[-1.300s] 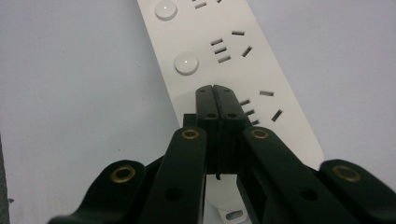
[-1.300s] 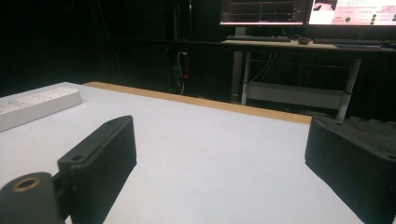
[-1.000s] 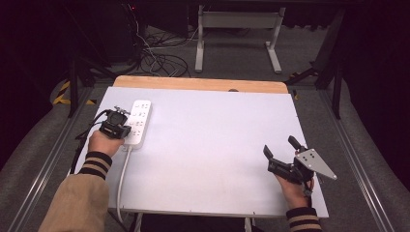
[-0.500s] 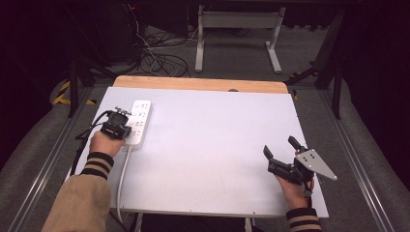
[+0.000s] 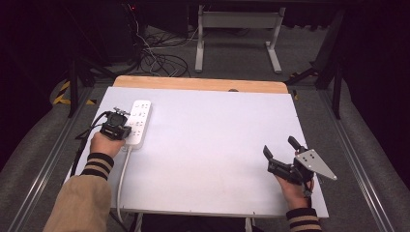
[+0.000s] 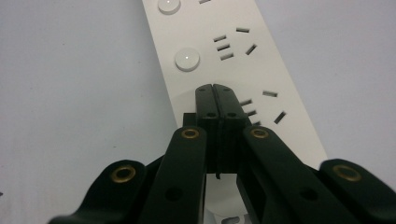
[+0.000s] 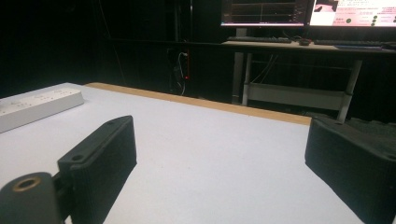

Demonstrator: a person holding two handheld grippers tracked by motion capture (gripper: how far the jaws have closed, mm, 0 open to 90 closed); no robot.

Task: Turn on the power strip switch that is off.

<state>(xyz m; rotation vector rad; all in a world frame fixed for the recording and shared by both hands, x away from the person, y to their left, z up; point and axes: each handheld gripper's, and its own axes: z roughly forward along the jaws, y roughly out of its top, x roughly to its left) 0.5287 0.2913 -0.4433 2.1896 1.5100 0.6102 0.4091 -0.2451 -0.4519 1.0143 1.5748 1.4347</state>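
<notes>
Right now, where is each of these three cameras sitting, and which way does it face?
High view: fixed above the person's side, looking forward and down on the white table; both forearms, the left gripper and the right gripper show.
Left gripper view: rides the left gripper, looking down its shut jaws at the power strip.
Right gripper view: rides the right gripper, looking level across the table between open jaws toward a desk with screens.
Shared: all three show the power strip and the table.

One camera looks down from above the table [image 5: 212, 145]. Two ride low and close; all share the power strip [image 5: 138, 123].
</notes>
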